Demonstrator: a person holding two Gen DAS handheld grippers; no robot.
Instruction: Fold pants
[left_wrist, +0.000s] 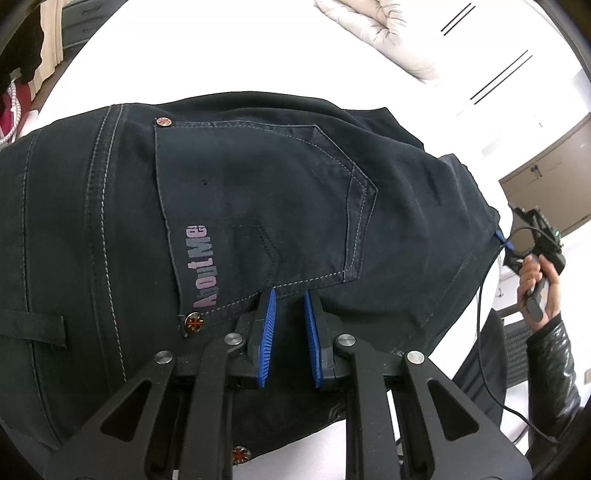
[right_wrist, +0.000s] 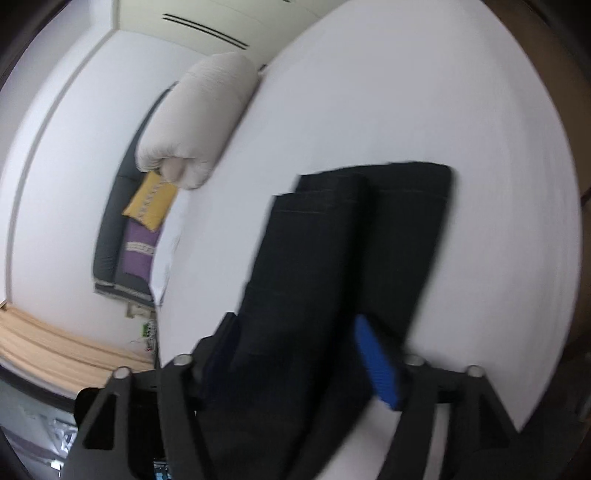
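Note:
Dark navy pants (left_wrist: 258, 192) lie on a white table (left_wrist: 221, 55), back pocket with "AboutMe" lettering facing up. My left gripper (left_wrist: 290, 295) hovers over the waistband by the pocket's edge, jaws a little apart with nothing between them. In the left wrist view my right gripper (left_wrist: 504, 242) pinches the pants' far right edge. In the blurred right wrist view the folded pant legs (right_wrist: 351, 240) stretch away over the table (right_wrist: 443, 110), and my right gripper (right_wrist: 295, 332) has the cloth between its blue pads (right_wrist: 376, 362).
A rolled cream quilt (left_wrist: 380, 33) lies at the table's far side; it also shows in the right wrist view (right_wrist: 199, 118). Yellow and purple cushions (right_wrist: 147, 218) lie beyond it. A brown cabinet (left_wrist: 550, 173) stands to the right.

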